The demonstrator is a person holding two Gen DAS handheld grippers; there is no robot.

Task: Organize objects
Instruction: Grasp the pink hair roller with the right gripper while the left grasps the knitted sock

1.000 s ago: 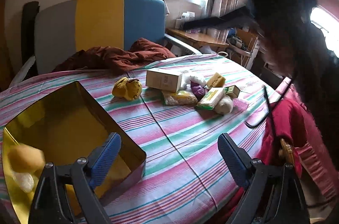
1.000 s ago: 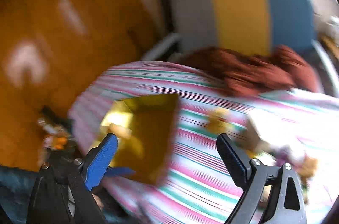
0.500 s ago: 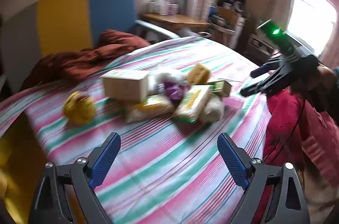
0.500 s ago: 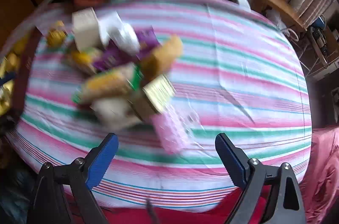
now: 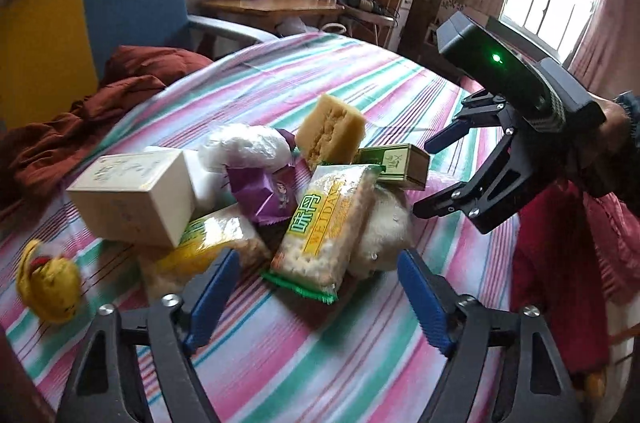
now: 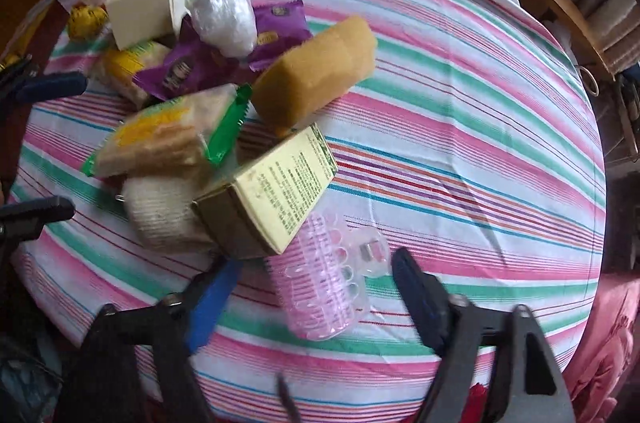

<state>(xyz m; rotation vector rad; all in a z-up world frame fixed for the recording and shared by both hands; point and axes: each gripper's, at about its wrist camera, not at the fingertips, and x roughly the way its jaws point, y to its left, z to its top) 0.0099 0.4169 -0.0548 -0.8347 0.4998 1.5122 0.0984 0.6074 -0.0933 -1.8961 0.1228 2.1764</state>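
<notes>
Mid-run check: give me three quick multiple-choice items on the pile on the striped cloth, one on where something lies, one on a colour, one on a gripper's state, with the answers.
1. Where does the pink plastic item lie?
A. on top of the cream box
B. on the cloth at the near edge of the pile, between the right gripper's fingers
C. on the blue chair

2. What colour are the end seals of the rice cracker pack?
A. green
B. red
C. black

3. How does the left gripper stand?
A. clamped on the sponge
B. holding the cream box
C. holding nothing, jaws closing before the pile

Answers: 1 B, it lies flat on the striped tablecloth between the blue pads. 2 A, green crimped ends. 3 C, nothing sits between its pads.
</notes>
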